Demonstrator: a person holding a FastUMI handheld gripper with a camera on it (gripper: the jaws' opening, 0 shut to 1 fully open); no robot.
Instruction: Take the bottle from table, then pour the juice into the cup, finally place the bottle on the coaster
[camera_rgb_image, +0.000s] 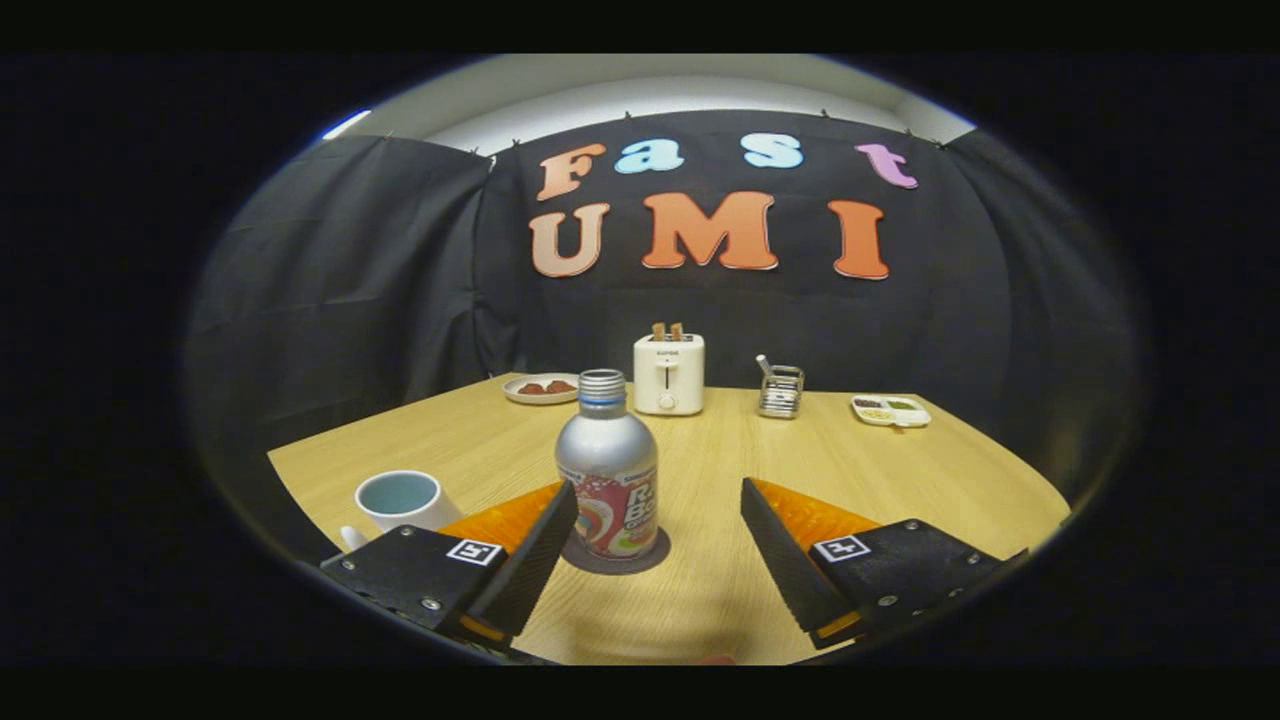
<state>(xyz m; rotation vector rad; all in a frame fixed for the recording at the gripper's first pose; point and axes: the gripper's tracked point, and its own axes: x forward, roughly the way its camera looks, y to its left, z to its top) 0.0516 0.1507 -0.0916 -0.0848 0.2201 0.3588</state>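
The bottle (607, 468) is seen upright on the coaster (615, 553), cup (399, 500) at left; the claw (658, 500) is spread wide, holding nothing.

Staged booth, not a real kitchen: black cloth walls (350, 270) enclosed one wooden table (720, 450) set with toaster (669, 373), snack plate (541, 388), utensil rack (780, 391).

Bottle (607, 470): brushed metal, glossy label; table (900, 480): matt wood grain; cup (398, 499): glossy ceramic.
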